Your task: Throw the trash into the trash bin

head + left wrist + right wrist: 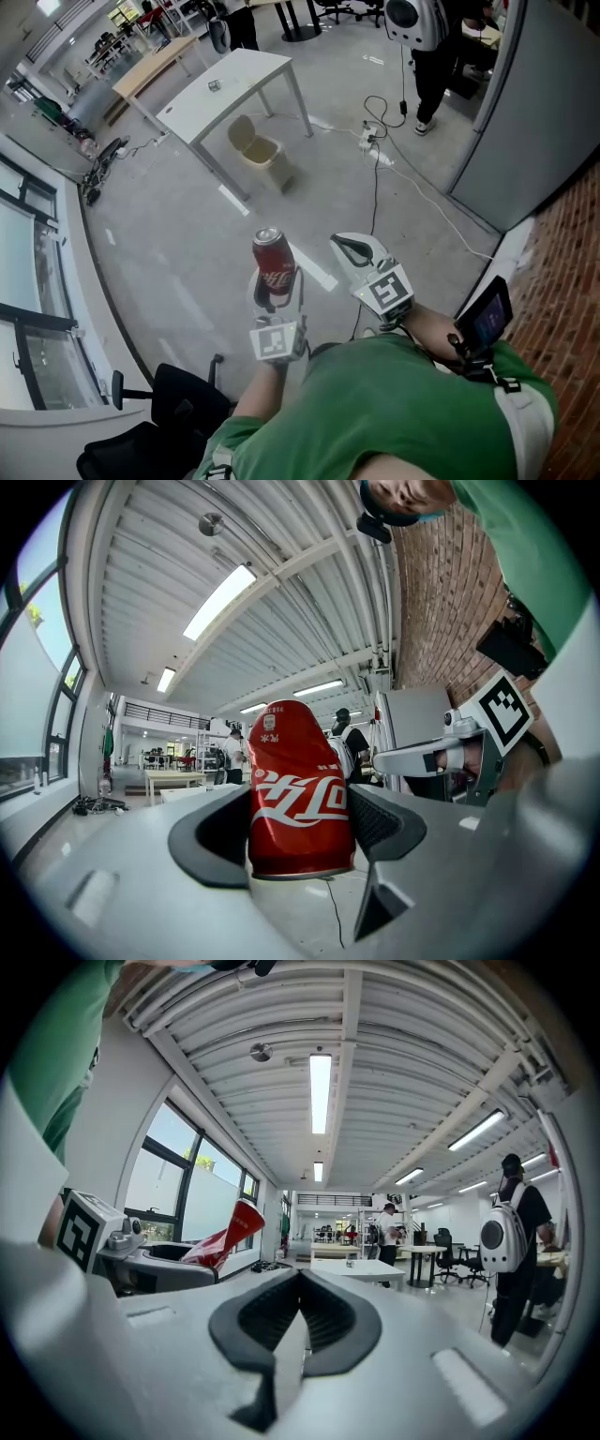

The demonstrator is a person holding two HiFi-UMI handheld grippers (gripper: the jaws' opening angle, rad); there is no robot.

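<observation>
A dented red soda can (273,266) stands upright in my left gripper (277,298), which is shut on its lower half. In the left gripper view the can (298,803) fills the space between the two dark pads. My right gripper (356,249) is held beside it to the right, jaws shut with nothing between them (298,1314). From the right gripper view the can (228,1233) shows at the left, tilted. A beige trash bin (255,147) with its lid raised stands on the floor far ahead, under the white table (228,89).
Cables and a power strip (372,142) run across the grey floor right of the bin. A black office chair (159,412) sits low at my left. A person with a white backpack (419,37) stands at the back right. Brick wall (572,281) on the right.
</observation>
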